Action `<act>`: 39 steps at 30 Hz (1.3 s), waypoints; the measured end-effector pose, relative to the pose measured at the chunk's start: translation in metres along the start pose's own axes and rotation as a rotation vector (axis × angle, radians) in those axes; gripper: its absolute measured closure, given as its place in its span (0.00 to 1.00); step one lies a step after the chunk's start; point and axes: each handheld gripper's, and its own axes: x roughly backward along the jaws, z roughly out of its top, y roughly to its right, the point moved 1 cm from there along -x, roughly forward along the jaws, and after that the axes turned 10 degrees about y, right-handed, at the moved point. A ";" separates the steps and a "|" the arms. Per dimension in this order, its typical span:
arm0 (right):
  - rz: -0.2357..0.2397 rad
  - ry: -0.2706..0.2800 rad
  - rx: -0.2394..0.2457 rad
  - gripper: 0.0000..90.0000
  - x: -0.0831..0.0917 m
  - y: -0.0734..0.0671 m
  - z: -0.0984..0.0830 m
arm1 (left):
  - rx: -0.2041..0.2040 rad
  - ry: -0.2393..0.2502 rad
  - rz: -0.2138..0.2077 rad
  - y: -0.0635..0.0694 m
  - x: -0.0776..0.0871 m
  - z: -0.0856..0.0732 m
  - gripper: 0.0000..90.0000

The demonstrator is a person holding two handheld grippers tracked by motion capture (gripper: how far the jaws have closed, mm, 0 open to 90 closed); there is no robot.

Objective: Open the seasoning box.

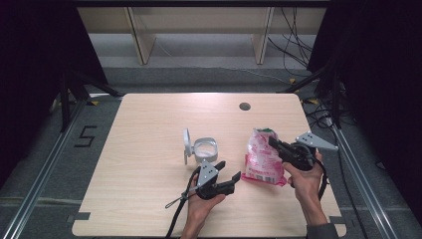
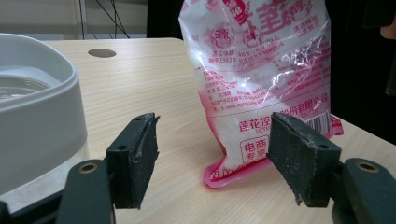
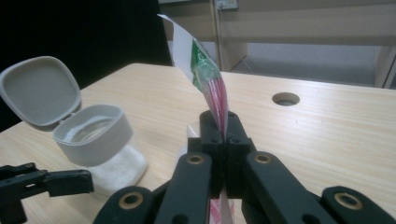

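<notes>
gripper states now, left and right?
Left gripper: open, holding nothing.
Right gripper: shut on the edge of the pink bag.

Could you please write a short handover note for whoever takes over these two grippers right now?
Right hand-held gripper: shut on the edge of the bag, holding it up on the table.
Left hand-held gripper: open, empty, facing the bag, beside the jar.
Jar: mid-table, lid flipped open, white grains inside.
Done: jar opened, bag gripped.
Left: probably steady or open the bag with the left gripper, then pour into the jar.
</notes>
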 end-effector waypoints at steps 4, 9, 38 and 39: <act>-0.017 -0.013 0.010 1.00 -0.003 0.006 -0.005 | 0.003 -0.002 -0.006 0.000 0.000 0.000 0.36; -0.033 -0.033 0.019 1.00 -0.008 0.014 -0.012 | 0.002 -0.004 -0.001 0.000 0.000 0.000 0.36; -0.093 -0.172 0.015 0.98 -0.019 0.032 -0.041 | -0.023 -0.013 -0.023 -0.001 0.001 -0.001 0.34; -0.092 -0.175 0.011 0.98 -0.019 0.032 -0.041 | -0.014 -0.006 -0.025 -0.001 0.000 -0.002 0.34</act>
